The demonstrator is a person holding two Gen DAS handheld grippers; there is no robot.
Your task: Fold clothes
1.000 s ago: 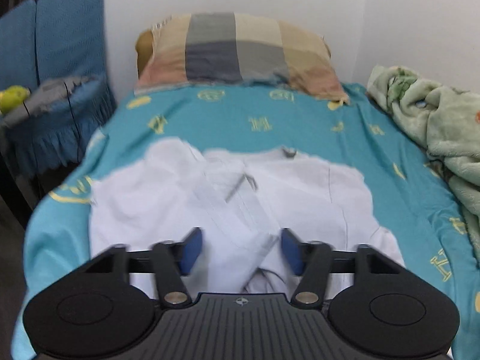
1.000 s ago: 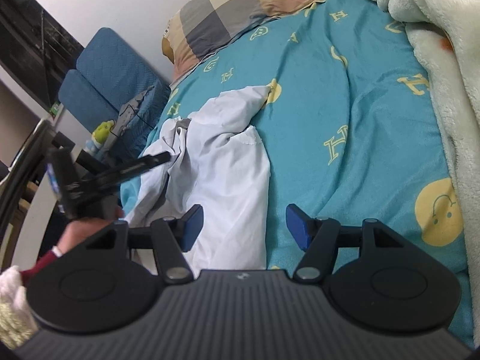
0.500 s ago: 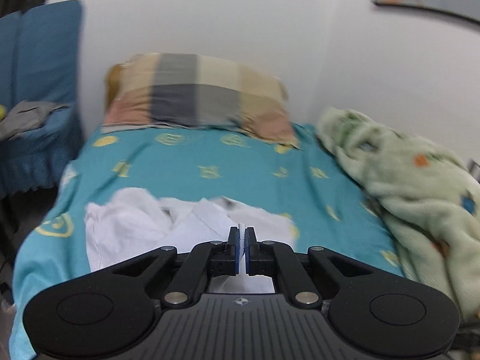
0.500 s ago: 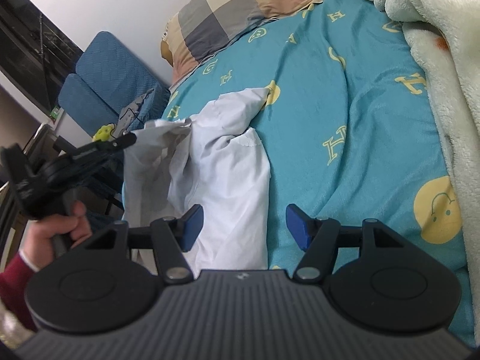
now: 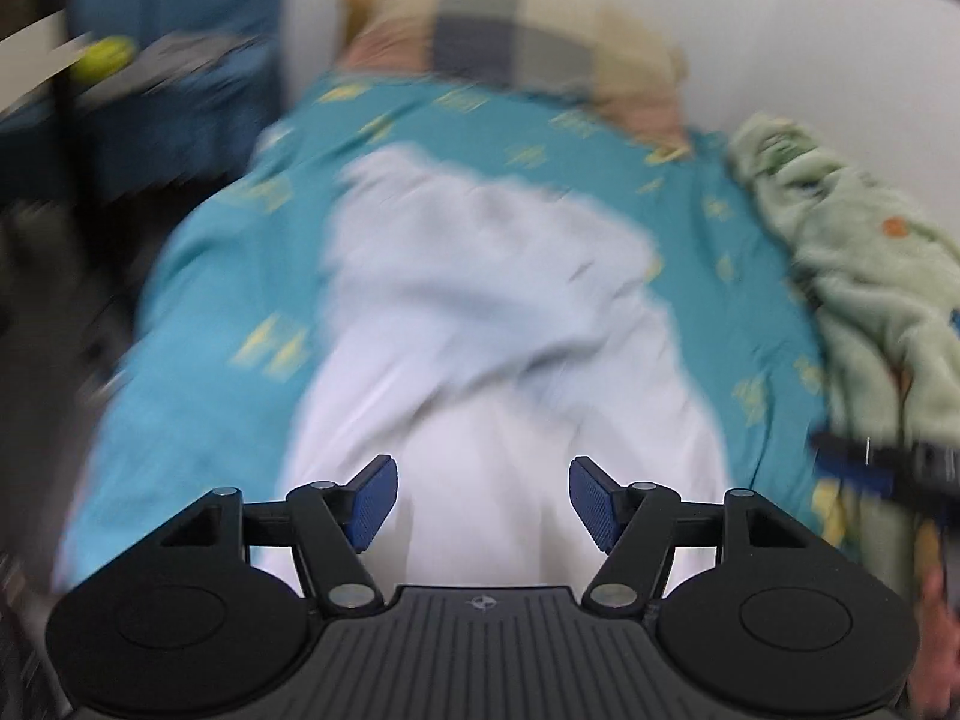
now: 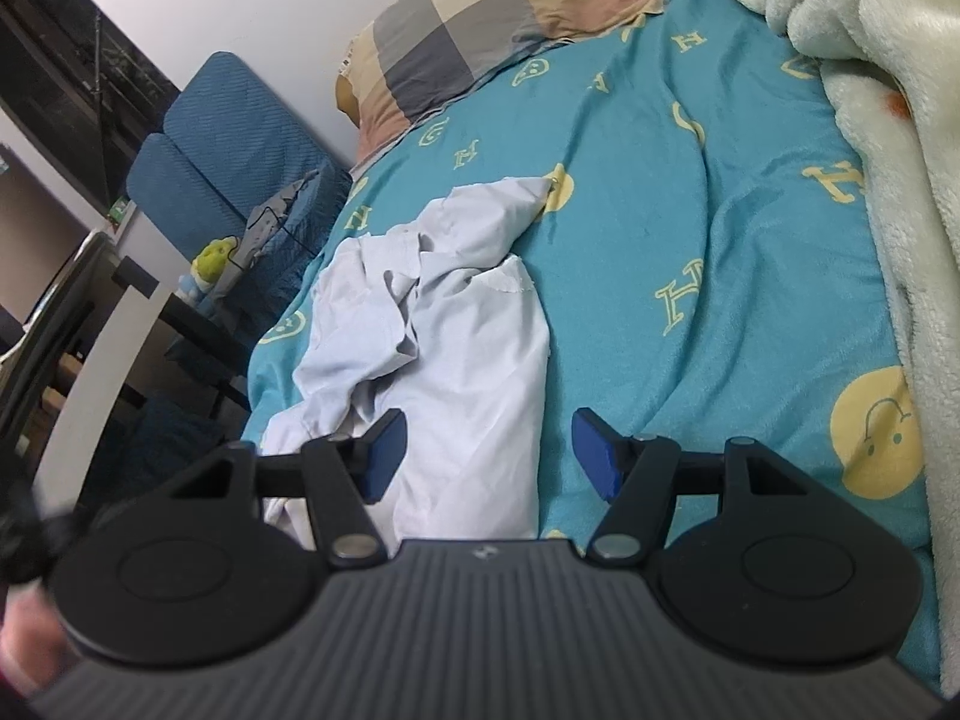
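A white garment (image 5: 480, 312) lies crumpled on the teal bed sheet (image 5: 240, 276). The left wrist view is blurred by motion. My left gripper (image 5: 480, 480) hangs over the garment's near part. Its jaws are opening, the blue pads (image 5: 375, 498) stand well apart, and no cloth is pinched between them. In the right wrist view the garment (image 6: 456, 324) shows a rumpled heap on its left half and a flatter right half. My right gripper (image 6: 487, 438) is open above the garment's near right edge, holding nothing.
A checked pillow (image 6: 492, 18) lies at the head of the bed. A pale green fleece blanket (image 6: 888, 120) is piled along the right side. A blue chair (image 6: 222, 162) with clutter stands left of the bed. A hand (image 6: 24, 648) shows at the lower left corner.
The left gripper, shut on a lifted edge of the garment half a second ago, has let go and opened. The cloth has dropped into a heap. The right gripper has stayed put.
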